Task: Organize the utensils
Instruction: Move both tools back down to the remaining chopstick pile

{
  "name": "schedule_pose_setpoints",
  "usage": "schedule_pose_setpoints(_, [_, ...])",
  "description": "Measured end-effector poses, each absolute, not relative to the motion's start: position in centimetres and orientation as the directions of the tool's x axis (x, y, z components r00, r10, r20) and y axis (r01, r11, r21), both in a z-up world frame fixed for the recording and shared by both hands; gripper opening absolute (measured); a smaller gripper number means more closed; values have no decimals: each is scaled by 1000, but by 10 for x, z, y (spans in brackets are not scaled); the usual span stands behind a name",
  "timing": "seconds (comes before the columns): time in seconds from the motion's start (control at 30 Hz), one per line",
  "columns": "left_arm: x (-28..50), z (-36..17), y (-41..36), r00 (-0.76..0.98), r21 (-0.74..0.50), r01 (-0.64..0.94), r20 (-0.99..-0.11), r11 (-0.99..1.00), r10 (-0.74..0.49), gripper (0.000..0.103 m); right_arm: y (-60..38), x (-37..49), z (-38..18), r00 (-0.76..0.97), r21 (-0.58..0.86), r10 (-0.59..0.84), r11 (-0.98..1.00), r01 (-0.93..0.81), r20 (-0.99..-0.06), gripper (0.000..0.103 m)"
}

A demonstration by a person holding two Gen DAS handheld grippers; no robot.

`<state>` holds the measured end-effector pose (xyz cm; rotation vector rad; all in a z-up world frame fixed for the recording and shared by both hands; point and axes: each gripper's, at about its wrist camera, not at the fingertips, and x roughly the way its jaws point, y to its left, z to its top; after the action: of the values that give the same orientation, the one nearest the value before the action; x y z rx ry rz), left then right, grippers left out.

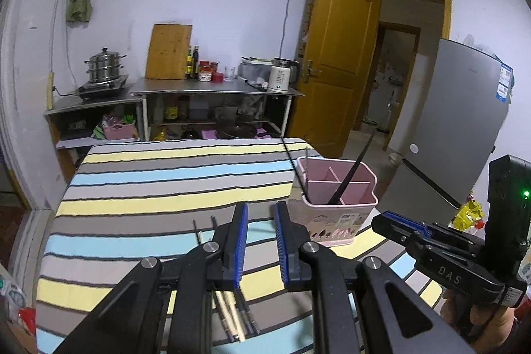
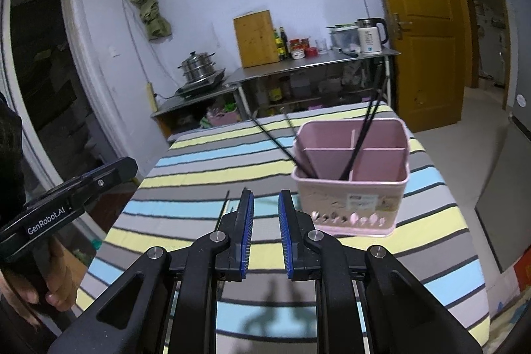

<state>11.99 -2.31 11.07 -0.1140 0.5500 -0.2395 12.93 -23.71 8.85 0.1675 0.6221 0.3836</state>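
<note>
Two hand-held grippers above a table covered in a striped cloth [image 1: 159,188]. The left gripper [image 1: 261,214] hangs over the near half of the cloth, its blue-padded jaws parted by a narrow gap with nothing between them. The right gripper [image 2: 266,204] hangs likewise, jaws narrowly apart and empty, aimed just left of the pink utensil holder [image 2: 351,181].

The holder stands near the table's right edge, a strip of cloth separating it from that edge; its interior is split by partitions into compartments. One black chopstick [image 2: 363,135] leans upright in a compartment; further dark sticks [image 2: 275,145] slant out over the holder's left rim, though which compartment they sit in cannot be told.

Loose chopsticks [image 1: 232,317], pale and dark, lie on the cloth beneath the left gripper, partly hidden by its frame.

The cloth's centre and far half lie open. Beyond the far edge stand steel shelves [image 1: 212,88]; to the right, a yellow door [image 1: 335,55] and a grey refrigerator [image 1: 454,121].
</note>
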Motion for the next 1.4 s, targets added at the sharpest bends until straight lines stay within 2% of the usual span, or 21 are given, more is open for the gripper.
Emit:
schedule_pose_setpoints(0.3, [113, 98, -3, 823, -171, 152, -524, 973, -221, 16, -213, 126, 79, 712, 258, 429, 903, -343, -556, 16])
schedule_pose_setpoints(0.5, [122, 71, 8, 794, -175, 118, -574, 977, -199, 16, -200, 131, 65, 682, 256, 440, 897, -361, -584, 16])
schedule_pose_setpoints(0.67, [136, 37, 21, 753, -202, 81, -629, 976, -193, 22, -191, 139, 44, 646, 254, 443, 894, -369, -621, 16])
schedule_pose_setpoints(0.97, [179, -27, 41, 660, -283, 17, -717, 959, -223, 23, -176, 161, 3, 573, 264, 444, 890, -372, -688, 16])
schedule_pose_setpoints(1.4, [260, -73, 26, 599, -234, 7, -778, 972, -192, 23, -170, 185, -28, 521, 284, 445, 888, -362, -728, 16])
